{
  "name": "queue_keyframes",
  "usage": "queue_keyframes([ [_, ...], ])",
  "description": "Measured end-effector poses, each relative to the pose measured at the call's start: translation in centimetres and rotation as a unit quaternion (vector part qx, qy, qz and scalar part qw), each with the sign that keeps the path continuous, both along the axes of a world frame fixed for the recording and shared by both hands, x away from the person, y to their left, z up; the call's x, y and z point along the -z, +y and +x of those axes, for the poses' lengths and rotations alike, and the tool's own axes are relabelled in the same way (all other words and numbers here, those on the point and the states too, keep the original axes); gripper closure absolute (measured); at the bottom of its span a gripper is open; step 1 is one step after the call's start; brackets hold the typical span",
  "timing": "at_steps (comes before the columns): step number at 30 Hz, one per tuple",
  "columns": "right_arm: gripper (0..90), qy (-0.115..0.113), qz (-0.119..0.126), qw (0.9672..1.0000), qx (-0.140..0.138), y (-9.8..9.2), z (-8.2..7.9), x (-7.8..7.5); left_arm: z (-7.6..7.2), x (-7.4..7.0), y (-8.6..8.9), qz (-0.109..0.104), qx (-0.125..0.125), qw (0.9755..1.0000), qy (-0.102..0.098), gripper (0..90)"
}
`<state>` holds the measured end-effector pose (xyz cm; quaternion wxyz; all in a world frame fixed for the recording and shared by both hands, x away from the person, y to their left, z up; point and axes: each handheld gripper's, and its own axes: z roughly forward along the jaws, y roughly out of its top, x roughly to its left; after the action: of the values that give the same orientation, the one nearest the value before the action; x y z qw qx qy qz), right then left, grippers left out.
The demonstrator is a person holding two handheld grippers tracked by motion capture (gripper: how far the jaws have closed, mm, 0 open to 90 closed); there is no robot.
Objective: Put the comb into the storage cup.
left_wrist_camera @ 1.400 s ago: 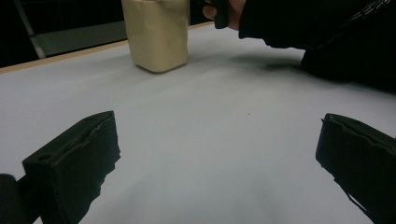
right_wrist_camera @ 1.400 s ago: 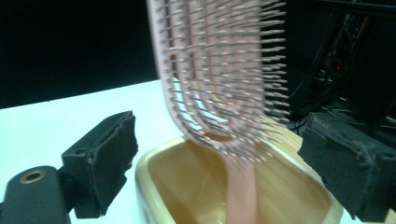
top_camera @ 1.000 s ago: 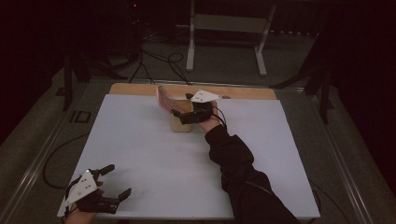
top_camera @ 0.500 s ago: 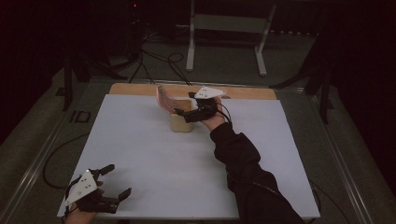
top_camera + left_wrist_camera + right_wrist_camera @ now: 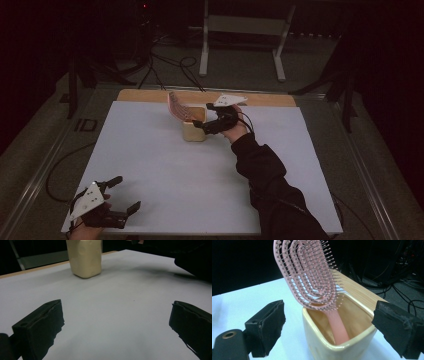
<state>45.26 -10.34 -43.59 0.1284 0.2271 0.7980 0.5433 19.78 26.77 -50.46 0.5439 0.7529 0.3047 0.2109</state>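
- Since a second ago the right gripper (image 5: 209, 121) has drawn slightly back from the cup (image 5: 193, 129) toward the person; the brush (image 5: 178, 106) and the cup stand where they did, and the left gripper (image 5: 114, 198) has not shifted.
- Cup: far middle of the white table (image 5: 150, 165), just before its wooden edge.
- Brush (image 5: 312, 280): handle down inside the cup (image 5: 337, 340), pink head out above the rim, long axis tilted away from the right gripper (image 5: 327, 325).
- Right gripper: jaws wide and empty, one either side of the cup's near wall, not touching it.
- Left gripper (image 5: 117, 325): jaws wide, holding nothing, well apart from the cup (image 5: 85, 258), at the near left corner.
- Right hand is far nearer the cup; any grasp of cup or brush would likely fall to it, straight ahead along its jaws.
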Motion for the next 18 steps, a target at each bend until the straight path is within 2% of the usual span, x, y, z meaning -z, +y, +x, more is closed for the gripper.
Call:
queue_keyframes([
  [7, 10.4, 0.010, -0.003, 0.9999, 0.005, -1.1, -0.5, -0.1, 0.0, 0.0, 0.0, 0.002, 0.000, 1.0000, -0.001, 0.0],
  [10, 10.4, 0.007, -0.003, 0.9999, 0.006, -1.4, -0.7, -0.1, 0.0, 0.0, 0.0, 0.003, 0.000, 1.0000, -0.001, 0.0],
  [18, 10.5, 0.018, -0.007, 0.9997, 0.013, -3.3, -1.4, 0.0, 0.0, 0.0, 0.0, 0.003, 0.000, 1.0000, 0.000, 0.0],
])
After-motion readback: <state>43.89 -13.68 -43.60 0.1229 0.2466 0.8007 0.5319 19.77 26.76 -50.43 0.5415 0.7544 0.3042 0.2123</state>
